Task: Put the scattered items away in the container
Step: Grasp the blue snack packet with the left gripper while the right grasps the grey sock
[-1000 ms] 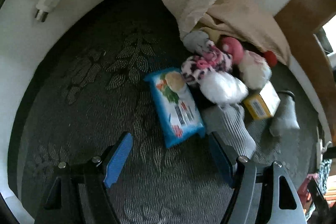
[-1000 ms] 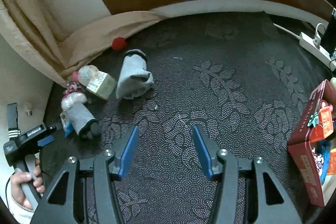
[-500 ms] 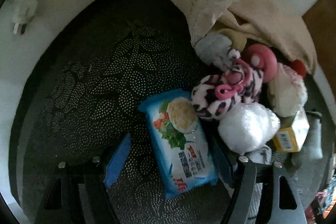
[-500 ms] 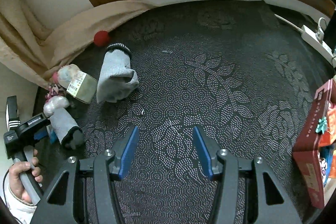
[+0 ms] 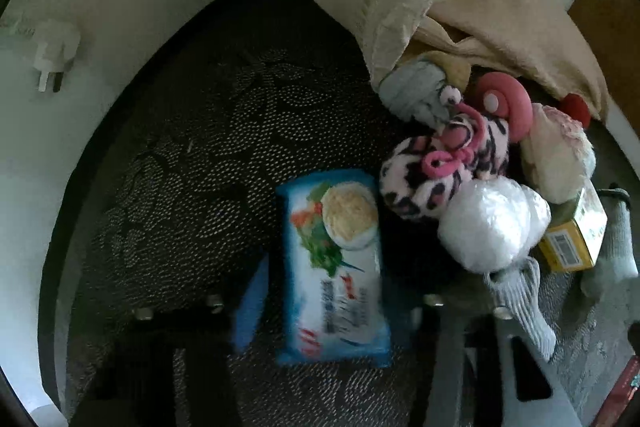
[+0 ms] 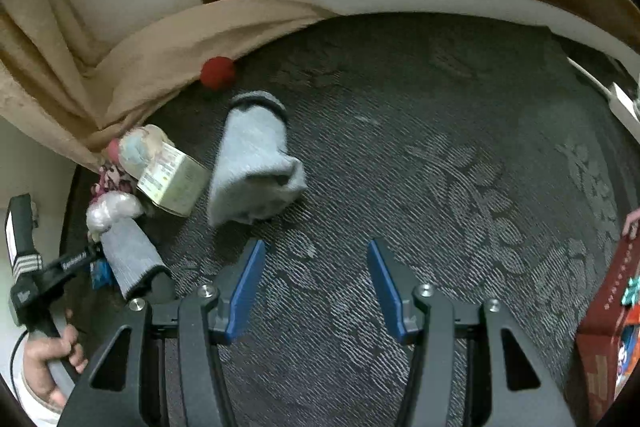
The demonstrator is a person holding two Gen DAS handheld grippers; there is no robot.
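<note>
Blue noodle packet (image 5: 334, 263) lies on the dark patterned carpet (image 6: 440, 167); the left gripper (image 5: 324, 311) has just been closing and now pinches it. Right gripper (image 6: 316, 287) hangs half-open and holds nothing, near a grey sock (image 6: 252, 171).

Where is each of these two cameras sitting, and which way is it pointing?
Left wrist view: sits on the left tongs, looking steeply down at the blue noodle packet between the blue pads, which have just been closing; toys piled beside it.
Right wrist view: sits on the right tongs, open over bare dark carpet, facing a folded grey sock; the person's left hand shows at the edge.
Shared: yellow box, red ball, beige curtain.
</note>
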